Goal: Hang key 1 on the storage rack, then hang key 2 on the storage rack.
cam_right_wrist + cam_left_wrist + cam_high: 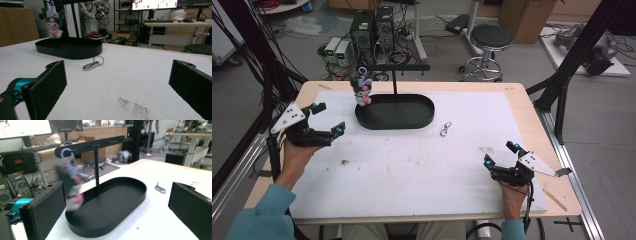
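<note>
The plush charm [362, 90] hangs by its loop from the left peg of the black stand [395, 67], in the upper left of the high view, dangling over the left end of the oval tray [422, 120]. In the left gripper view the plush charm [72, 187] is blurred, so it is probably swinging. The metal clip [445, 129] lies flat on the white mat, just right of the tray and apart from it; in the right gripper view the clip [92, 65] sits centre frame, ahead of the jaws.

The left gripper [328, 120], left of the tray, has its jaws wide apart with nothing between them. The right gripper [498, 155], in the lower right of the high view, is likewise spread and empty.

The clip looks like the next piece to hang. For a good pick, I would bring the right gripper in low and straight, closing across the clip's narrow body rather than its ring.

The mat [412, 170] between right gripper and clip is bare, leaving open room. The tray rim and the stand's crossbar are the edges to avoid.
</note>
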Available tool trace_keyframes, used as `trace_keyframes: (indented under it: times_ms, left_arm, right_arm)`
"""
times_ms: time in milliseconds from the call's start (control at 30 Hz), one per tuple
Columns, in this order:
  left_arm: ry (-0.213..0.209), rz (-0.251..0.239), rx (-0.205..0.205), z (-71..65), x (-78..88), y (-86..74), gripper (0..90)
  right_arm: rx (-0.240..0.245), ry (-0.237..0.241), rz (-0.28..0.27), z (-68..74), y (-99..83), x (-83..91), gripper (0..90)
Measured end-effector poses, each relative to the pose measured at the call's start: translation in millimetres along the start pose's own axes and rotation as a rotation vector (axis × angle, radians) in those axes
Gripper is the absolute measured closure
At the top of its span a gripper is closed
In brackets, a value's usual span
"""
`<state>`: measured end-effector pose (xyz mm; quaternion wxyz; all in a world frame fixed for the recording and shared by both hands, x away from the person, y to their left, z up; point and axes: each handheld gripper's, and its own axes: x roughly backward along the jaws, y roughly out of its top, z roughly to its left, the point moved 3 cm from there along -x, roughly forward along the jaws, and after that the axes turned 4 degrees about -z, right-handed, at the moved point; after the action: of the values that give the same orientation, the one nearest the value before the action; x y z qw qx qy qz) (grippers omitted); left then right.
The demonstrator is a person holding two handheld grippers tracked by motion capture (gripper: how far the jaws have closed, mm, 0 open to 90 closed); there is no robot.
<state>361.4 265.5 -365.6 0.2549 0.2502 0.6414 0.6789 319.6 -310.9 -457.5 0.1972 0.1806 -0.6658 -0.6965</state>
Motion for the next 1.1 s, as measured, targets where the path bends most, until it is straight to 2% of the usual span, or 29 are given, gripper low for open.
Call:
trace_keyframes:
  times_ms: [233,433,600,733,800,933,1000,1100]
  left_arm:
    - [0.028,-0.047,-0.008,-24.1,27.2,-32.7,1.7]
    - [0.023,-0.073,-0.004,-34.4,32.2,-41.1,1.7]
    - [0.009,-0.086,0.011,-38.3,33.4,-47.3,1.7]
    - [0.014,-0.107,0.008,-41.6,37.0,-51.7,1.7]
    - [0.012,-0.09,-0.012,-41.2,38.4,-52.7,1.7]
    - [0.015,-0.098,0.021,-37.3,39.5,-54.0,1.7]
    - [0.008,-0.094,0.029,-37.0,38.8,-55.1,1.7]
    - [0.02,-0.099,0.017,-37.6,39.0,-58.3,1.7]
  right_arm:
    - [0.0,-0.001,0.002,0.5,-0.1,-0.1,0.7]
    - [0.01,-0.002,0.002,0.7,0.0,-0.5,0.7]
    - [0.012,-0.002,0.0,0.4,0.0,-0.5,0.7]
    - [0.011,0.002,0.004,1.3,-0.2,-0.6,0.7]
    - [0.014,0.0,0.004,0.6,-0.1,-0.8,0.7]
    - [0.011,0.004,0.007,1.6,-0.2,-0.6,0.7]
    - [0.027,0.004,0.004,1.5,-0.1,-1.2,0.7]
    - [0.025,0.003,0.012,2.7,-0.2,-1.4,0.7]
